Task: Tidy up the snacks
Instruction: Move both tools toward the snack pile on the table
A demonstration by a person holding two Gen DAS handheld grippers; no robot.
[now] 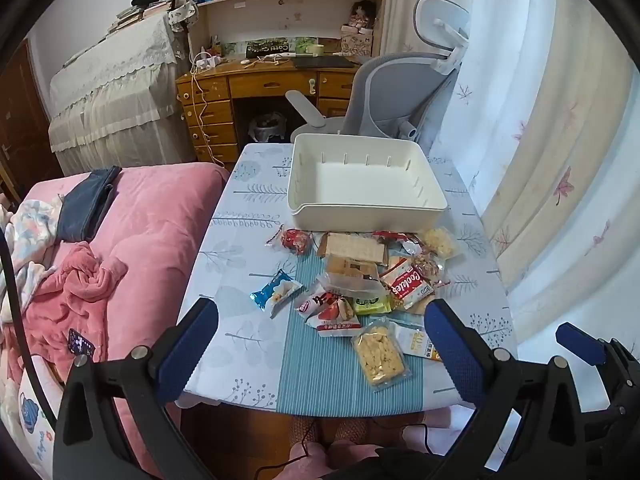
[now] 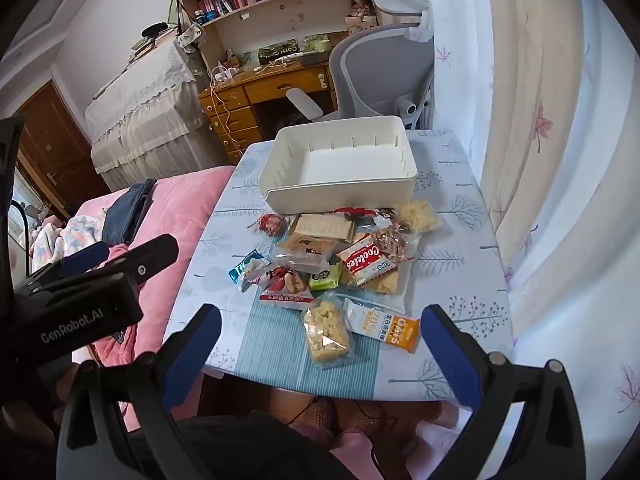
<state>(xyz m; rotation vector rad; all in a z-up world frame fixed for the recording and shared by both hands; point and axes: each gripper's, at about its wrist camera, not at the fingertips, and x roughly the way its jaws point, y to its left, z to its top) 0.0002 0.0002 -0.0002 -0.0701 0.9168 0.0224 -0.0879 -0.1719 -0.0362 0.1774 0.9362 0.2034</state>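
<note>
Left wrist view: left gripper spread wide, empty, above the table's near edge; snacks heaped before the empty white bin; I risk pinching two overlapping packets. Right wrist view: right gripper equally agape, empty; glossy rice-puff packet nearest, likely to slip.

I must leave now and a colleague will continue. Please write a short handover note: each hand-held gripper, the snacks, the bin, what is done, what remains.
Left hand-held gripper: open, holding nothing, above the near table edge.
Right hand-held gripper: open, holding nothing, beside it.
White bin: at the far end of the table, nothing inside.
Snack pile: loose in front of the bin; blue packet apart on the left, Cookies pack on the right of the pile.
Done: nothing sorted.
Left: move all the snacks into the bin.
</note>
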